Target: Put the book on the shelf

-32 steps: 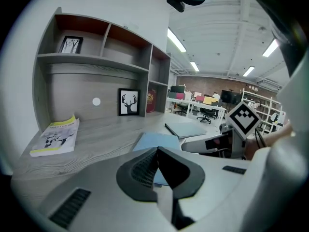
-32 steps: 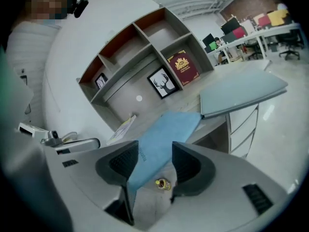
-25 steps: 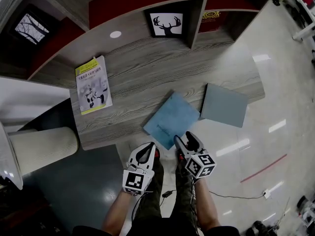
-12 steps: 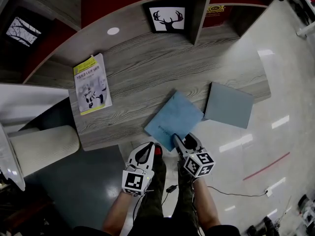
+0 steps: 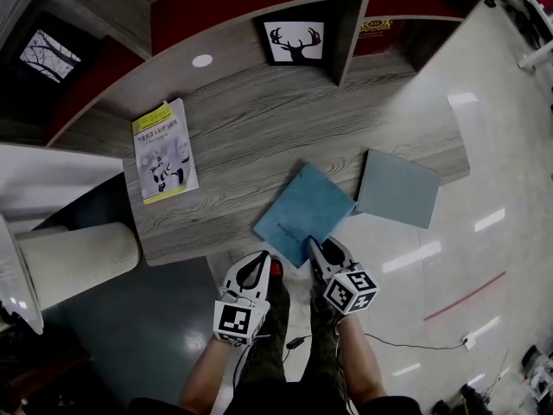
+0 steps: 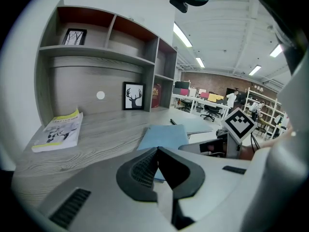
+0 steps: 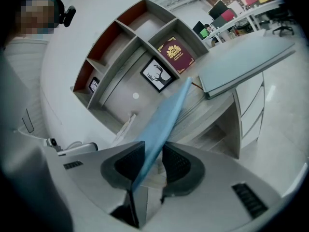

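Note:
A blue book (image 5: pixel 302 210) lies flat on the grey wood desk (image 5: pixel 259 119), its near corner past the front edge. My right gripper (image 5: pixel 315 247) is at that corner. In the right gripper view the blue book (image 7: pixel 166 115) runs edge-on between the jaws of my right gripper (image 7: pixel 152 166). They have just been closing around it; it lies against the left pad, and a thin gap still shows at the right pad. My left gripper (image 5: pixel 255 266) hangs beside it, short of the desk, its jaws together and empty (image 6: pixel 157 170). The shelf cubbies (image 5: pixel 216 7) rise behind the desk.
A grey book (image 5: pixel 397 188) overhangs the desk's right corner. A yellow-edged booklet (image 5: pixel 164 150) lies at the left. A deer picture (image 5: pixel 294 41) and a red book (image 5: pixel 376 26) stand in the cubbies. A round cream post (image 5: pixel 73 262) stands at the left.
The right gripper's jaws have narrowed around the blue book's near corner. Both hands have stayed where they were, and the book has not moved.

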Demonstrator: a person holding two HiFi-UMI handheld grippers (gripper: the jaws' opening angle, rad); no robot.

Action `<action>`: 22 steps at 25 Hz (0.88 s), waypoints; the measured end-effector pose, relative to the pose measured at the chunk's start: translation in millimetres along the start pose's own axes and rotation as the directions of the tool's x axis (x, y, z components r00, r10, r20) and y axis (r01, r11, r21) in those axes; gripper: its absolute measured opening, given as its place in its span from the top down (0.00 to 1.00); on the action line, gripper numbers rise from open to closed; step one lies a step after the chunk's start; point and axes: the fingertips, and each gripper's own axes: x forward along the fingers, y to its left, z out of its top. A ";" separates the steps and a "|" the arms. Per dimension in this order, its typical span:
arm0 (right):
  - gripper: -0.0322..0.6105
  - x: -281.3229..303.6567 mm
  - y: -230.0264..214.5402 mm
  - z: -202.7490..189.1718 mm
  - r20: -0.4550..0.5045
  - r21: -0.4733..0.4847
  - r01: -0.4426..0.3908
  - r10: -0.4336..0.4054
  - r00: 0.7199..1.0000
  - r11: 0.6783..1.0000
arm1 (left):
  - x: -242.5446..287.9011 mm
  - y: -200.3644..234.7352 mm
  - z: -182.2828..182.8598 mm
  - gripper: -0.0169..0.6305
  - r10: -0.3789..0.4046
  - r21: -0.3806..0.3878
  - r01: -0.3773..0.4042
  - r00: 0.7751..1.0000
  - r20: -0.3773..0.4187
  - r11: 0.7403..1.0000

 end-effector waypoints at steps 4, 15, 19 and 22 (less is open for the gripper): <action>0.79 -3.2 8.8 16.0 0.032 0.020 -0.017 0.017 0.999 1.000 | -9.0 5.4 7.5 0.96 0.018 0.003 -0.019 1.000 0.011 1.000; 0.85 -19.1 45.8 59.4 0.085 0.021 -0.042 0.040 0.996 0.999 | -48.0 21.0 43.6 0.96 0.082 0.002 -0.082 0.993 0.085 0.997; 0.85 -32.1 67.0 76.4 0.114 -0.033 -0.030 0.033 0.993 0.999 | -67.5 28.0 62.5 0.96 0.103 0.012 -0.105 0.987 0.124 0.994; 0.85 -44.1 84.4 92.9 0.147 -0.065 -0.022 0.031 0.989 0.998 | -82.0 32.1 81.2 0.96 0.111 0.010 -0.115 0.980 0.163 0.993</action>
